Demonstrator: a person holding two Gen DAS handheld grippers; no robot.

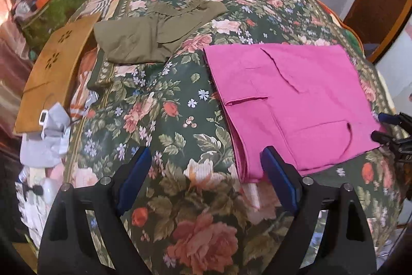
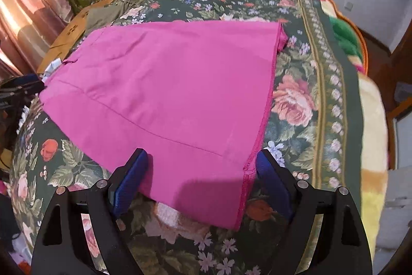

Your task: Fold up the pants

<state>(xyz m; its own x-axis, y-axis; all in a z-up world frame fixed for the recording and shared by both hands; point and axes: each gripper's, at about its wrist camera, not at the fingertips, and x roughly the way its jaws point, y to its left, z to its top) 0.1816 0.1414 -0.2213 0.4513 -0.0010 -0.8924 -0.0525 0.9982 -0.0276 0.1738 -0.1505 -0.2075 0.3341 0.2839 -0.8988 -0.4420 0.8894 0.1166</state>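
1. Magenta folded cotton pants [image 1: 296, 105] lie flat on your dark green floral bedspread [image 1: 180, 135], a squarish stack with layered edges showing at its near-left corner.
2. Your left gripper [image 1: 206, 172], black frame with blue pads, hangs over bare bedspread just left of the pants' near corner. Jaws spread wide, nothing between them; the right pad sits at the edge of the pink stack in the left wrist view, contact unclear.
3. Your right gripper [image 2: 202, 177] hangs above the pants' near-right corner. Jaws released and wide; pink fabric [image 2: 167, 84] lies below and between the pads, not pinched.
4. The right wrist view shows a stitched hem running down the right edge of the pants and a seam line crossing the top layer diagonally.
5. The right gripper's tips also show at the right edge of the left wrist view, at the pants' far-right corner.
6. An olive green folded garment [image 1: 154, 35] sits on the bedspread, up-left and well apart from the pink pants.
7. A tan cardboard sheet with flower-shaped cut-outs [image 1: 54, 66] lies along the left side of the bed, just beside the olive garment.
8. White crumpled paper or plastic [image 1: 51, 130] lies at the near end of the cardboard.
9. A cluttered green box [image 1: 51, 9] stands at far left, pink curtains [image 2: 23, 9] beside it.
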